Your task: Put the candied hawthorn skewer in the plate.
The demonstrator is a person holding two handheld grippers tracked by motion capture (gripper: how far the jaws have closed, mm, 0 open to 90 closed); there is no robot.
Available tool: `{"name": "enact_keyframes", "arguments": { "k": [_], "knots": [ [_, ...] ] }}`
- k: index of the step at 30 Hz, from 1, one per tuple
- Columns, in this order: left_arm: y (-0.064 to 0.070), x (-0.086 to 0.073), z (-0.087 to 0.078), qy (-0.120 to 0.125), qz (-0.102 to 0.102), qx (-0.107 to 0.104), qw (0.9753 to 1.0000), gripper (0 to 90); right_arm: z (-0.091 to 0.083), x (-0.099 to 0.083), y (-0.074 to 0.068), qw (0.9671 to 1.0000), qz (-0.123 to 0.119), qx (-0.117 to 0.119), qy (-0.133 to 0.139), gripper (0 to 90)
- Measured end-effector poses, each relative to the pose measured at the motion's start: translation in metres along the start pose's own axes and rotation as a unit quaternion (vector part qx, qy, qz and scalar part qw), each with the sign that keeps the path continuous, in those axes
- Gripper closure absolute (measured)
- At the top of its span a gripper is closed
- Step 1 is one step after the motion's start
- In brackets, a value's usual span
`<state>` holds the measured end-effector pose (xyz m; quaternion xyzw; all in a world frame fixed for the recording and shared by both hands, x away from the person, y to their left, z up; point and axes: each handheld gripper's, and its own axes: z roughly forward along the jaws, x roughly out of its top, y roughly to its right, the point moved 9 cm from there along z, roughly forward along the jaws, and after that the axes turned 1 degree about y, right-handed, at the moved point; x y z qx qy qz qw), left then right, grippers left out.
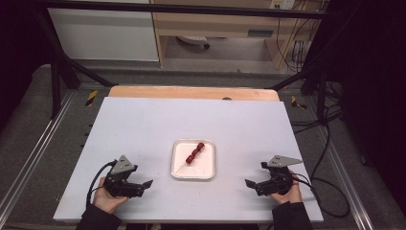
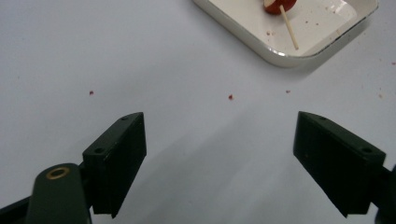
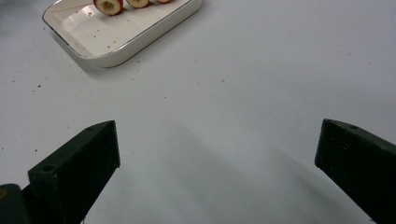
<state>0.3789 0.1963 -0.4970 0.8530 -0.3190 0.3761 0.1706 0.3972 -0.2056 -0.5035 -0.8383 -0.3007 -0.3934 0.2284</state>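
so, nearest me, my left gripper (image 1: 143,184) and right gripper (image 1: 250,183) rest low on the matte white table (image 1: 143,124), both spread wide and holding nothing, pointed inward. between them and a little farther out sits the shallow glossy white tray (image 1: 179,167) with its rounded rim. on it lies the skewer (image 1: 195,153): red fruit slices with pale cut faces threaded on a thin wooden stick, long axis running diagonally, bare stick end (image 2: 289,28) toward my left side, fruit end far and rightward. by my judgement the left gripper is the handier one for the stick. red crumbs (image 2: 230,97) dot the table.
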Motion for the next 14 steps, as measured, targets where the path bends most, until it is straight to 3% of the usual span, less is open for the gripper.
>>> {"name": "enact_keyframes", "arguments": {
  "k": [3,14],
  "knots": [
    [-0.004,-0.009,-0.002,0.0,-0.008,-0.005,1.0,17.3,0.0,-0.001,0.0,1.0,-0.003,-0.001,-0.005,0.5],
    [-0.007,-0.015,-0.004,0.006,-0.015,-0.015,0.9998,17.3,0.005,-0.006,-0.002,0.9998,-0.007,0.0,-0.017,0.5]
  ]
}}
